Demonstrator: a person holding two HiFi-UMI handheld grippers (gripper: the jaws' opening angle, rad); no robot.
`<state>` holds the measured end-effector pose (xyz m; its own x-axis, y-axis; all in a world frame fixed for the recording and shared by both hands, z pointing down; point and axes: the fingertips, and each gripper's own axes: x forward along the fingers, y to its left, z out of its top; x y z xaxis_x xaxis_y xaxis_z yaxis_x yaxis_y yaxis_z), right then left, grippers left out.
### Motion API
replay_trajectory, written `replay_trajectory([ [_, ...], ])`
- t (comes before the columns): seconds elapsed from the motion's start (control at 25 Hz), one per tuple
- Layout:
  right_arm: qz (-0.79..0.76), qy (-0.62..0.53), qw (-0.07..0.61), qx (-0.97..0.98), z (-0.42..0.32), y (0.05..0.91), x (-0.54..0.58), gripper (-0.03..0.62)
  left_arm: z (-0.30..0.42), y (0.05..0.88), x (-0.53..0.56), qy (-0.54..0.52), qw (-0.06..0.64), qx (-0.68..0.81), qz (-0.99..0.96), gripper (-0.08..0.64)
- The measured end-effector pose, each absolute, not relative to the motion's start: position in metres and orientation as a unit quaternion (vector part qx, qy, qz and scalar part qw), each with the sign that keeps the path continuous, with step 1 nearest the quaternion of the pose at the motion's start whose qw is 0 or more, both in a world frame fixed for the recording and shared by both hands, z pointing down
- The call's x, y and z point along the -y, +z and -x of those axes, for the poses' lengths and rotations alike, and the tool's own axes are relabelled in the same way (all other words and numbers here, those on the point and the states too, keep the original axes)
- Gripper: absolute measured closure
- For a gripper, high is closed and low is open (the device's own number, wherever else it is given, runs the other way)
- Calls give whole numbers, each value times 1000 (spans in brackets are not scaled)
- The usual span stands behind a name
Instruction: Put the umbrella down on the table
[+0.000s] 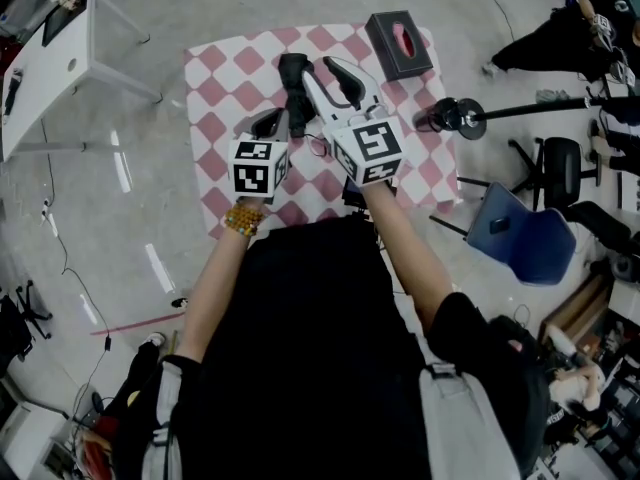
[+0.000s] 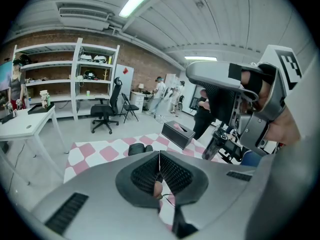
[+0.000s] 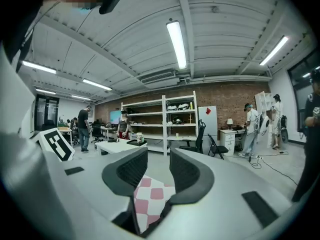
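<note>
Left gripper of mine is pinched closed on a thin cord with a small pinkish bead, which I take to be the strap of the black folded umbrella. The umbrella seems to lie on the pink-and-white checked table, just beyond my jaws. Right gripper stands half apart, holding nothing. If I pull away while the cord is pinched, I'd drag the umbrella askew, perhaps toward the black tissue box.
</note>
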<state>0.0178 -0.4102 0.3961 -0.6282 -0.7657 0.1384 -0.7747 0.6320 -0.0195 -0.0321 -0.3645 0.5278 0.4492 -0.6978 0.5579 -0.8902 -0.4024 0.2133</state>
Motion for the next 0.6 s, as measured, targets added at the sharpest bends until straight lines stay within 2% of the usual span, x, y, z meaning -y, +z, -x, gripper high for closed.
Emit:
replay_trajectory([
  [0.6,-435,61,82,894,-12,432,381,463,32,530,361,194,250,486,-814,545],
])
